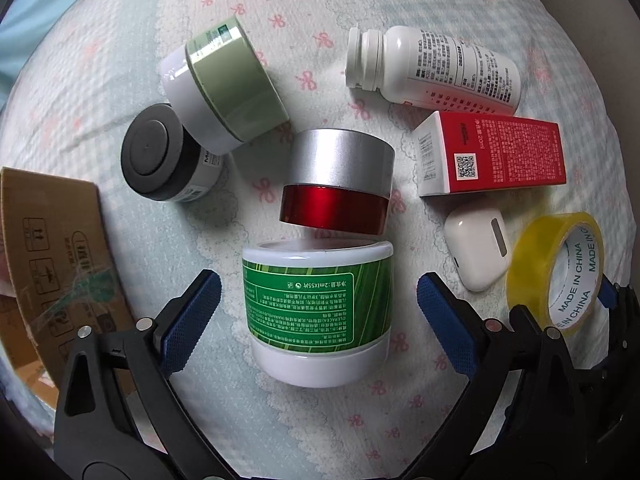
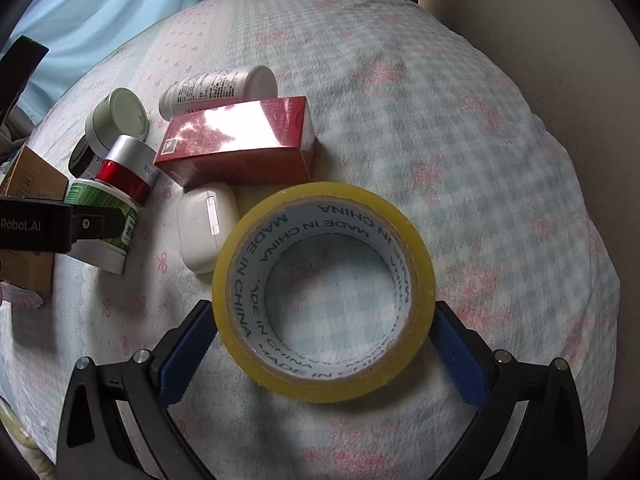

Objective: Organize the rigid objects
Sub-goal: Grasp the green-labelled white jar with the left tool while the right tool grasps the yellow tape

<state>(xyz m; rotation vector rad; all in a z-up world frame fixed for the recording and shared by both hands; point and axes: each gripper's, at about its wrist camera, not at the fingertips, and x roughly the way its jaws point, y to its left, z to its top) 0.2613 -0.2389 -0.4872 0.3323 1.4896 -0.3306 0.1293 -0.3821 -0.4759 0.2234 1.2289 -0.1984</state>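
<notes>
On the bed's checked cover [image 2: 460,152], the right gripper [image 2: 324,344] has its blue pads against both sides of the yellow tape roll [image 2: 248,332], which lies flat. Nearby, the left gripper [image 1: 318,312] stands spread around the green-labelled jar [image 1: 320,304], pads clear of it.

Work surface: a bed under a checked quilt [image 2: 460,128] with pink bows. Light blue fabric [image 2: 100,4] lies beyond its far left edge. Beige wall [image 2: 540,8] beyond the far right edge. Soft daylight.
</notes>
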